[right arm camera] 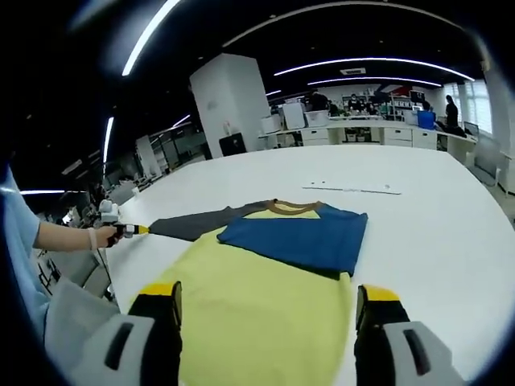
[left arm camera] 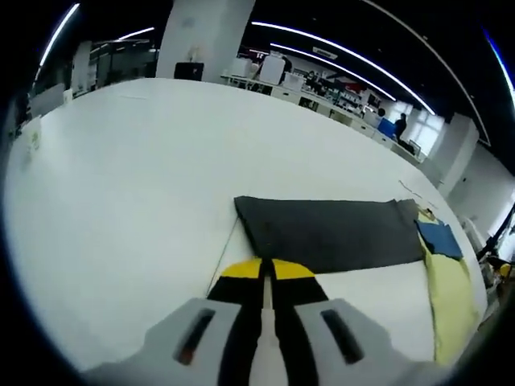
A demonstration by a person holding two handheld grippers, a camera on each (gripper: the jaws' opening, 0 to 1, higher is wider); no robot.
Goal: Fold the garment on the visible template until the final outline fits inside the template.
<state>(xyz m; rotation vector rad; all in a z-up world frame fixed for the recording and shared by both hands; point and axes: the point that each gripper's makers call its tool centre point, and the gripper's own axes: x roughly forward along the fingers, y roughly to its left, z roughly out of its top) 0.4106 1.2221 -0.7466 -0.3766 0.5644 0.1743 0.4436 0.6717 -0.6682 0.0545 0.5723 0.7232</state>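
A shirt lies flat on the white table [right arm camera: 434,233], with a yellow body [right arm camera: 257,305], a brown collar [right arm camera: 294,207] and a blue sleeve [right arm camera: 298,233] folded across the chest. Its dark grey sleeve [right arm camera: 193,223] stretches out sideways and tapers to my left gripper [right arm camera: 133,230]. In the left gripper view that gripper [left arm camera: 268,269] is shut, with its yellow tips on the near edge of the grey sleeve [left arm camera: 330,233]. My right gripper [right arm camera: 268,301] hovers over the yellow body, jaws wide open with nothing between them. A thin edge line [left arm camera: 223,256] on the table runs under the sleeve.
A person's forearm [right arm camera: 64,236] reaches in behind the left gripper. A long pale strip [right arm camera: 352,189] lies on the table beyond the collar. Desks, a white pillar [right arm camera: 229,100] and people stand far behind. Bare white tabletop [left arm camera: 145,177] spreads beyond the sleeve.
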